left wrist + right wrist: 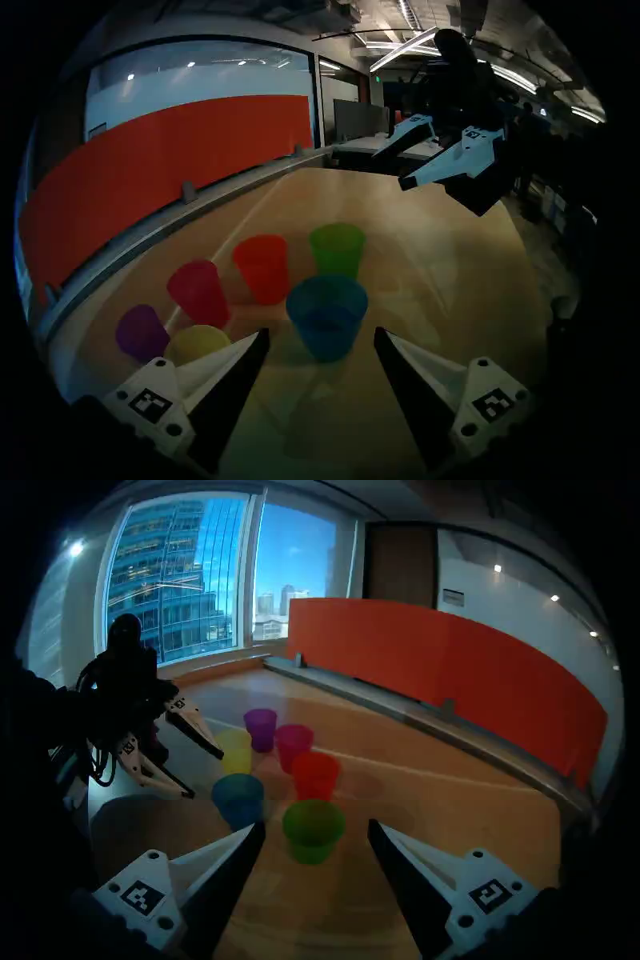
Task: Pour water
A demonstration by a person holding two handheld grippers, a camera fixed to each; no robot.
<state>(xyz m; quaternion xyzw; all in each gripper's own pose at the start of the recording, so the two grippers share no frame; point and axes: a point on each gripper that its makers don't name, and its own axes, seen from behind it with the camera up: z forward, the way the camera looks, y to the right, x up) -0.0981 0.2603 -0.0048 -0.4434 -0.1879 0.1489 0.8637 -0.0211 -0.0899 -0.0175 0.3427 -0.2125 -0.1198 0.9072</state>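
Blue plastic, translucent and upright, sits dead ahead of the left gripper: the blue cup stands on the wooden table just beyond the fingertips, centred on the gap between them. The jaws are spread wide, wider than the cup, and carry nothing.

The right gripper is likewise parted and empty. In its own view the green cup holds the matching place, straight in front and centred between the two fingers, slightly past their tips. The two grippers face each other across the cluster.

From the left gripper, the green cup lies directly behind the blue one. The red cup is ahead and to the left, the pink cup further left, and the yellow cup and purple cup sit close beside the left finger.

All six cups stand with their long axes vertical and mouths up. Whether any holds water cannot be told from either view.

Judging by this layout, the left gripper is nearer the blue cup and the right nearer the green. A plain forward advance would put either cup between its gripper's fingers. A sideways grip on the wall would suit a later tilt. The neighbours stand close, so a wide approach risks nudging them.
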